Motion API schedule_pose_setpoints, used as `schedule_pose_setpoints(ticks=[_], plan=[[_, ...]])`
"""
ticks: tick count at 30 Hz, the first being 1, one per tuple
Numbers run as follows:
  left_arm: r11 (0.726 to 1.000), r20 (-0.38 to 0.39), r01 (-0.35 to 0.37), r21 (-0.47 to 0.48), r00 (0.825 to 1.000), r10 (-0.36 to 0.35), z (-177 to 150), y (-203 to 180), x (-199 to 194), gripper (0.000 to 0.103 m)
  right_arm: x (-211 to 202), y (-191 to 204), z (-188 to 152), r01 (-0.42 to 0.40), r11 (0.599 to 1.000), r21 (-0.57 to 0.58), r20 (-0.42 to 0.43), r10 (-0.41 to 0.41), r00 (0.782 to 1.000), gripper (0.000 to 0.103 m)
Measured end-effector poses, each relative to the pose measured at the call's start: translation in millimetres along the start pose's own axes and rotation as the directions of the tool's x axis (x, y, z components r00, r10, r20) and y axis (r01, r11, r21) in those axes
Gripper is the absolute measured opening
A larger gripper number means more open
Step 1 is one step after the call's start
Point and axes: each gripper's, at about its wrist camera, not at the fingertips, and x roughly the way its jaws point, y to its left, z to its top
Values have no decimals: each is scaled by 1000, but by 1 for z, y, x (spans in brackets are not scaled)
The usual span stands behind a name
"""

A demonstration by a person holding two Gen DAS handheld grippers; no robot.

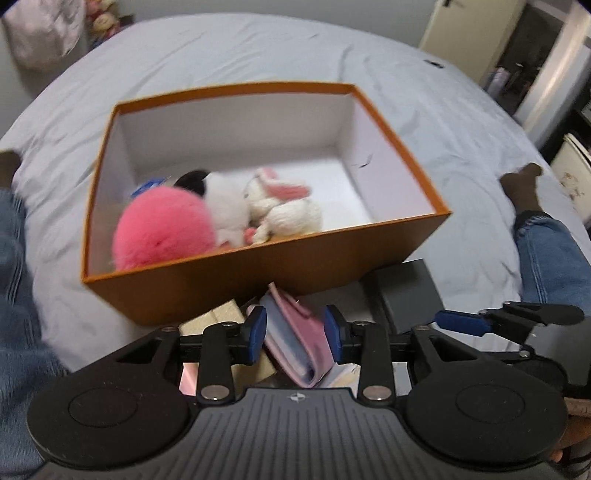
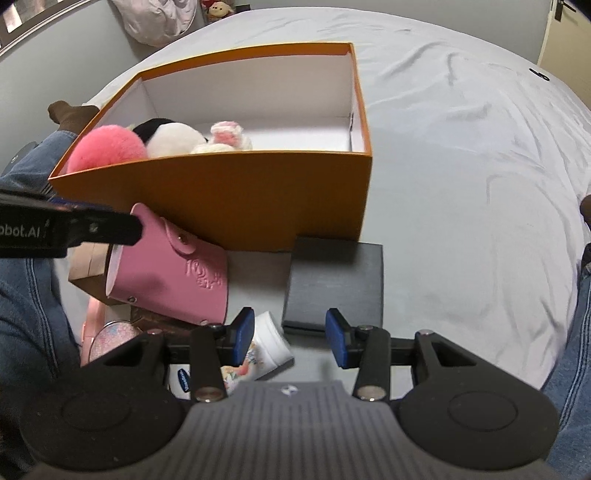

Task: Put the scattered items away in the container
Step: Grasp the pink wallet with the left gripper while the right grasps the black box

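My left gripper [image 1: 295, 334] hangs spread above the pink card wallet [image 1: 295, 332], lower centre; right gripper [image 2: 290, 338] spread before the black box [image 2: 334, 282]; orange box [image 1: 258, 273] beyond.

Home bedroom. Big bed [image 2: 461, 155] w/ pale grey, wrinkled sheet fills both views. Orange box [image 1: 258, 273] sits on it w/ soft toys inside: pink fluffy ball [image 1: 162, 229], white bunny plush [image 1: 284, 210]. More plush toys [image 2: 218, 7] on a shelf or ledge by the grey wall, next to a pale fabric bag [image 2: 155, 22]. Door [image 1: 469, 33] & doorway to another room at far right in left wrist view. Person's jeans-clad legs [image 1: 554, 266] stretched out on the bed.
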Motion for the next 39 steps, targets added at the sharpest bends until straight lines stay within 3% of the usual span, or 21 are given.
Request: schedule_pose_setpoints(ticks=[8,16,19,22,32,39], plan=[[997,-123,-82,8,989,83,3,-7,11,44,-3,-2,0,8,1000,-1,7,-8,1000,46],[998,-215,-56,-15,975,51,4,-14,13,44,-4,-13,0,27,999,29,11,-27,1000,46],[998,-267,7,-69,963,-25,4,-13,12,44,-6,-18,0,32,999,42,15,-33,999,46],[992,-296,-4,-124,955,-33,1,-8,17,44,-8,-22,-1,33,998,55,22,-35,999,47],[970,-273,-52,-238,962,-16,-6,-1,40,44,-6,-34,-3,29,996,88,33,-32,999,47],[981,-193,-69,-179,981,34,2,-9,36,40,9,-67,10,3,981,193,18,-7,1000,51]])
